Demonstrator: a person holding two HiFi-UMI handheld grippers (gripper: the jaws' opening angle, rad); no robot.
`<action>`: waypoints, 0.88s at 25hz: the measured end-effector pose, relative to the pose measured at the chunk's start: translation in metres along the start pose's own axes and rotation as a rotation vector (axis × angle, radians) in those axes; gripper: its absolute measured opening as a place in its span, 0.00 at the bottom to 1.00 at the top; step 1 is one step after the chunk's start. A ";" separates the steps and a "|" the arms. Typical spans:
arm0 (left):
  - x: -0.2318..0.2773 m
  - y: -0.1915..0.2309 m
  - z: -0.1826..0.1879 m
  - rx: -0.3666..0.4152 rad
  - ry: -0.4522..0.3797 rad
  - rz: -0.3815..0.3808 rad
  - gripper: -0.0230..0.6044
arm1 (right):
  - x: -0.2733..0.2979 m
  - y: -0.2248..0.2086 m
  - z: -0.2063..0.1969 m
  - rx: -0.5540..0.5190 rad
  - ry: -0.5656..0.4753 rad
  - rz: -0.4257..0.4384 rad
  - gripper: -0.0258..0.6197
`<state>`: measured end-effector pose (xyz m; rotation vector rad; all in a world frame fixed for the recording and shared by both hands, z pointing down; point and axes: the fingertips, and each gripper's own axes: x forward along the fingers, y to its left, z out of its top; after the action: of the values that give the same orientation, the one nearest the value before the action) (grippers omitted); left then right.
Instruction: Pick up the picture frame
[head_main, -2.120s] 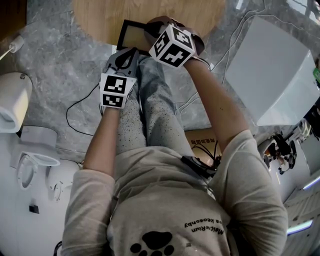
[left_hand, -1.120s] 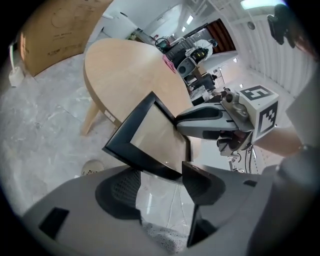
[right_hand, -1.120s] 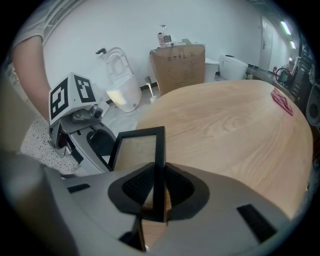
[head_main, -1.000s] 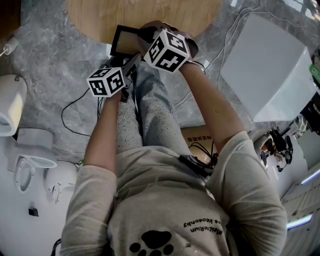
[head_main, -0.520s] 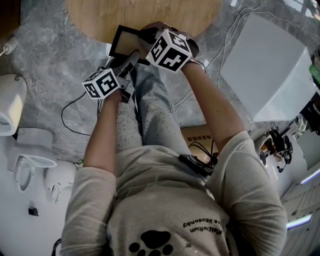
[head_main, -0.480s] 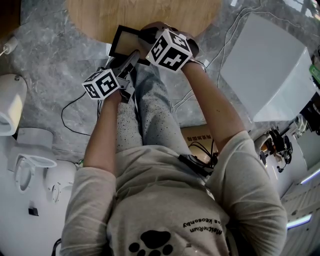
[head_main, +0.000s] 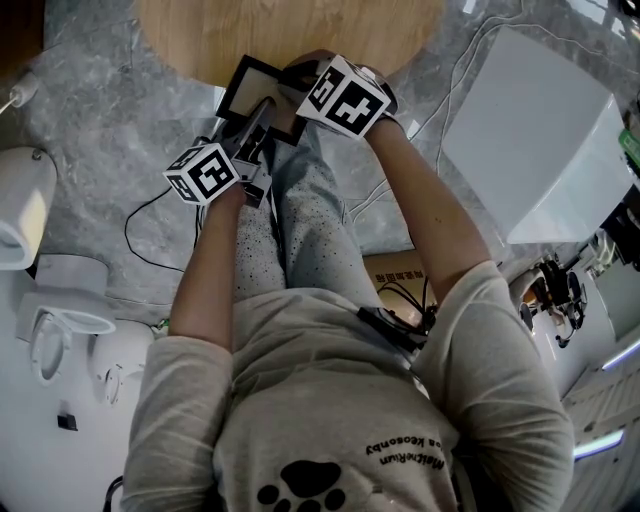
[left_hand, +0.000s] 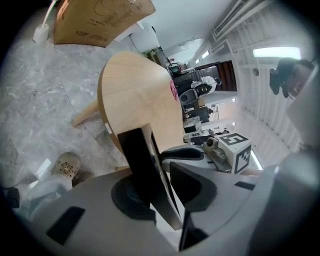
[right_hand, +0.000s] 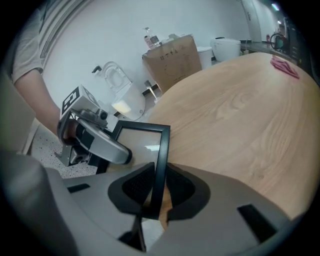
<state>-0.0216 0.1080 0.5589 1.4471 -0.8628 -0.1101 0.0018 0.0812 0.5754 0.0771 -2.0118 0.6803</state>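
Note:
A black picture frame (head_main: 252, 88) with a pale insert is held tilted at the near edge of the round wooden table (head_main: 290, 25). My right gripper (head_main: 295, 80) is shut on the frame's right edge; the right gripper view shows the black edge (right_hand: 159, 150) pinched between the pads (right_hand: 135, 187). My left gripper (head_main: 262, 118) comes in from the lower left. Its jaws are closing on the frame (left_hand: 145, 170). The frame stands edge-on between them and touches both pads (left_hand: 192, 187). The other gripper shows in each gripper view: the left gripper (right_hand: 95, 142) and the right gripper (left_hand: 186, 153).
A white box (head_main: 535, 130) stands on the marble floor at right. White bathroom fixtures (head_main: 25, 215) and a black cable (head_main: 150, 225) lie at left. A cardboard box (left_hand: 100, 20) stands beyond the table. The person's knees (head_main: 300, 200) are under both grippers.
The left gripper rose and swung in to the frame's lower left edge, and its jaws closed round it. The frame tipped a little. The right gripper kept its hold.

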 end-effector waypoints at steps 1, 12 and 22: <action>0.001 0.000 0.001 0.005 0.003 0.011 0.19 | 0.000 0.002 0.000 0.013 -0.006 0.000 0.15; 0.003 0.005 0.002 0.024 0.083 0.151 0.11 | 0.000 0.005 -0.004 0.078 -0.011 -0.059 0.15; 0.019 -0.012 0.013 0.039 0.158 0.229 0.07 | -0.021 -0.004 -0.011 0.279 -0.054 -0.266 0.20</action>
<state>-0.0107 0.0852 0.5549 1.3638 -0.8972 0.1918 0.0228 0.0787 0.5638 0.5238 -1.9005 0.7872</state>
